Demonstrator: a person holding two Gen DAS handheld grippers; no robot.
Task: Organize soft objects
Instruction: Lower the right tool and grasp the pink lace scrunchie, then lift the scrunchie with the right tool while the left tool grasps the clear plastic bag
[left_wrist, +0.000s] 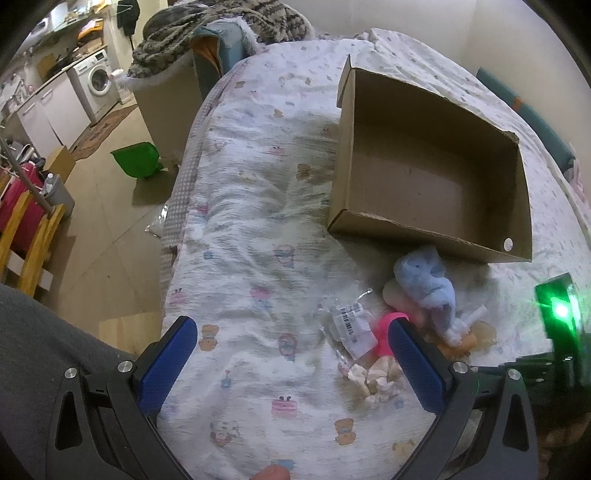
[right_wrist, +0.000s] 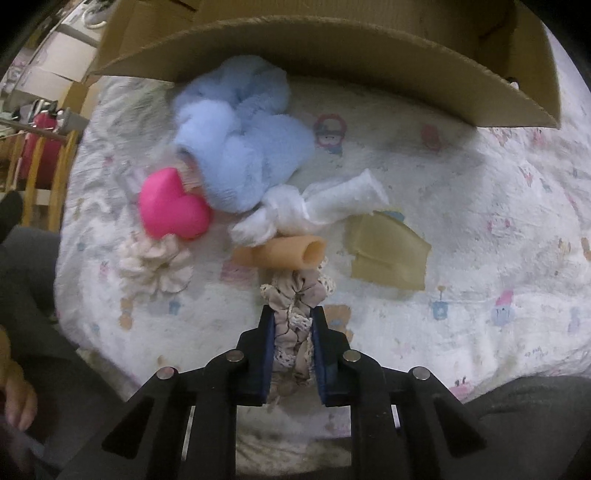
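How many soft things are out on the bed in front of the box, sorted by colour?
Blue: 1, fluffy blue cloth
Pink: 1, pink heart
White: 1, knotted white cloth
Cream: 1, cream scrunchie
Orange: 1, orange tube
Yellow: 1, yellow cloth
Beige: 1, beige scrunchie, in the right gripper
Total: 7

Nothing can be read: the white label (left_wrist: 350, 325) on the clear plastic packet (left_wrist: 347, 332) lying on the printed bedsheet (left_wrist: 258, 229) carries a barcode and small print too blurred to make out
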